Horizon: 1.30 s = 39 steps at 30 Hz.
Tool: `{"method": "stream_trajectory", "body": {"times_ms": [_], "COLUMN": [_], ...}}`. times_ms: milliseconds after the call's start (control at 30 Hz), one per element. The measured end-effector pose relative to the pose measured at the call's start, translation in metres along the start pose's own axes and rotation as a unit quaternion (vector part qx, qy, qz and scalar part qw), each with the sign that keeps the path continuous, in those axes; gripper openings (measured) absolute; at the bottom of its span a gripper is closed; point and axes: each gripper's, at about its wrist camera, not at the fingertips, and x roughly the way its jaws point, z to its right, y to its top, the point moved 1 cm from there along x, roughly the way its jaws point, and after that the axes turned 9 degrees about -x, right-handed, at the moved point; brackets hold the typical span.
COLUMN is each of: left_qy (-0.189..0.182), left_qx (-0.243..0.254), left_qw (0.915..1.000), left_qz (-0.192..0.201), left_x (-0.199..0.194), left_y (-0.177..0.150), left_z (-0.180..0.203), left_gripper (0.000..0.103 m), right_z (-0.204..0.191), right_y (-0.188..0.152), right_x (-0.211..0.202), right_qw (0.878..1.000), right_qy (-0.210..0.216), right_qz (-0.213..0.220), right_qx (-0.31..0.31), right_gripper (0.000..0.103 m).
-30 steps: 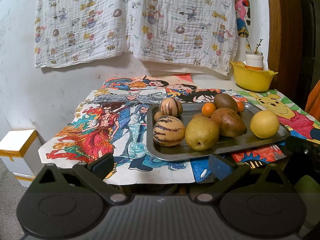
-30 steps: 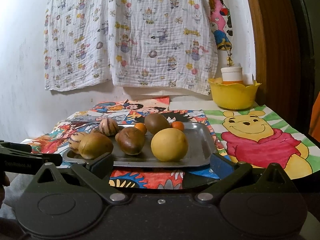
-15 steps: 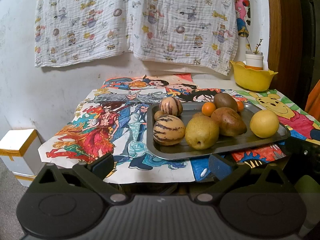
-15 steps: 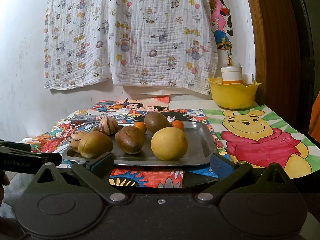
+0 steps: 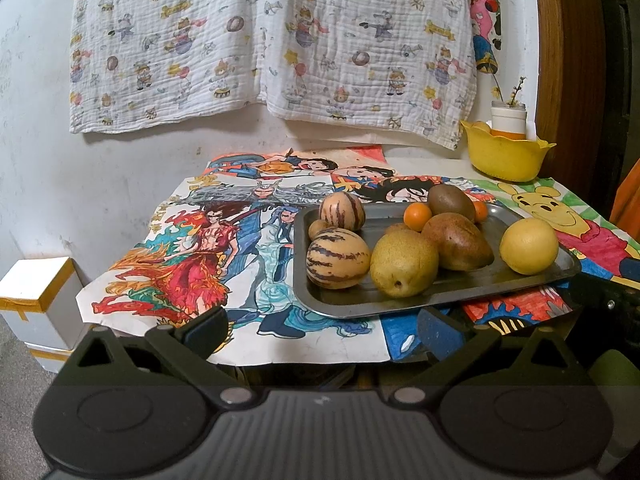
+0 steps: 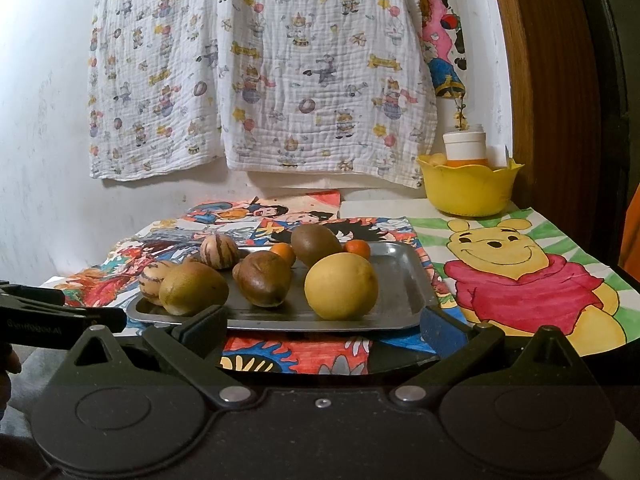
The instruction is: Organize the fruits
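Your left gripper point(image 5: 318, 330) and right gripper point(image 6: 320, 326) hang wide and empty at frame bottom. The fruits crowd the metal tray point(image 6: 404, 280) mid-frame; nudge the round yellow fruit point(image 6: 341, 286) carelessly and it may roll away.

white lettering on the left tongs point(image 6: 60, 322) is too blurred to read.
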Motion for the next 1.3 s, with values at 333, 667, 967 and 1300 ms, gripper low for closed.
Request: {"method": "stream_trajectory", "body": {"times_ms": [333,667,967,1300], "left_qy": [0.0,0.0,0.0,-0.005], "left_qx": [0.0,0.0,0.0,0.002], "left_qw": [1.0,1.0,1.0,1.0], "left_qz": [0.0,-0.001,0.0,0.002], "left_x": [0.0002,0.0002,-0.0001,-0.002], "left_y": [-0.0006,-0.0005,-0.0002,-0.0026], "left_z": [-0.0006,-0.0006,-0.0003,-0.0003], "left_gripper": [0.103,0.103,0.103,0.103], "right_z": [0.0009,0.0008,0.0009,0.0009], "right_y": [-0.0004,-0.0005,-0.0003,0.0], "right_x": [-0.0002,0.0001,0.0,-0.0001], "right_qw": [1.0,1.0,1.0,1.0], "right_qy": [0.0,0.0,0.001,0.001], "right_qz": [0.0,0.0,0.0,0.0], "right_qx": [-0.002,-0.003,-0.004,-0.004], "right_gripper": [0.102,0.102,0.102,0.102]}}
